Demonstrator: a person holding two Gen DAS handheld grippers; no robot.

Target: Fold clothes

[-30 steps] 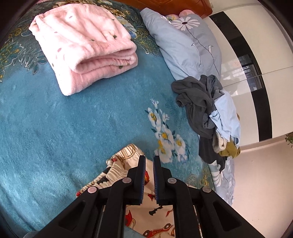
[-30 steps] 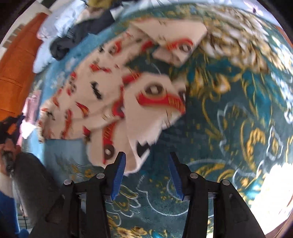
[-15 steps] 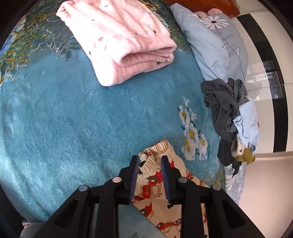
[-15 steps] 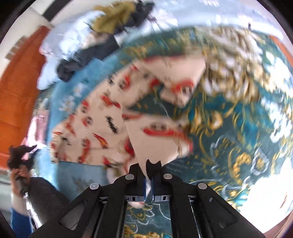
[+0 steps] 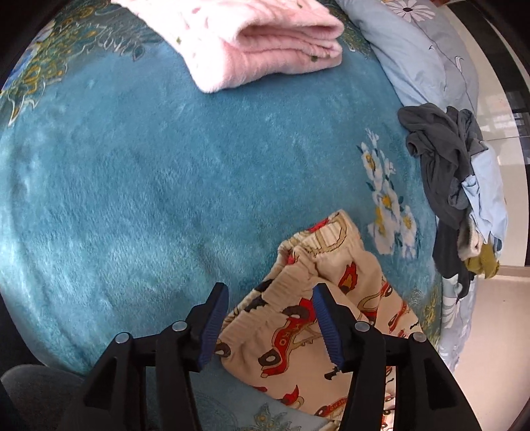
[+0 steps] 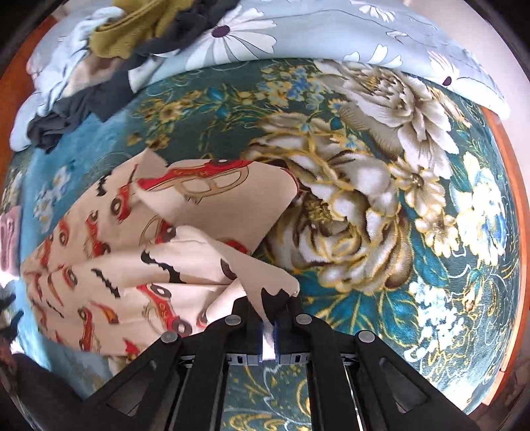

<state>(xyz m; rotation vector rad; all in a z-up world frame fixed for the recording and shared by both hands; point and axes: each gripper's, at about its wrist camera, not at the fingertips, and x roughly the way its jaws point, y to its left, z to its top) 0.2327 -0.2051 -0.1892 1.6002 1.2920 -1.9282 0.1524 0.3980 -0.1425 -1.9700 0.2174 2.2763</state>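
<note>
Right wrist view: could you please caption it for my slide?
Right gripper shut on a leg hem of the car-print trousers, spread on a floral blanket.

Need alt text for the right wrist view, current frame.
The right tongs are shut on a hem corner of cream car-print pants, which lie rumpled on a teal floral blanket. A pile of unfolded clothes sits at the upper left, on a pale blue flowered quilt.
</note>
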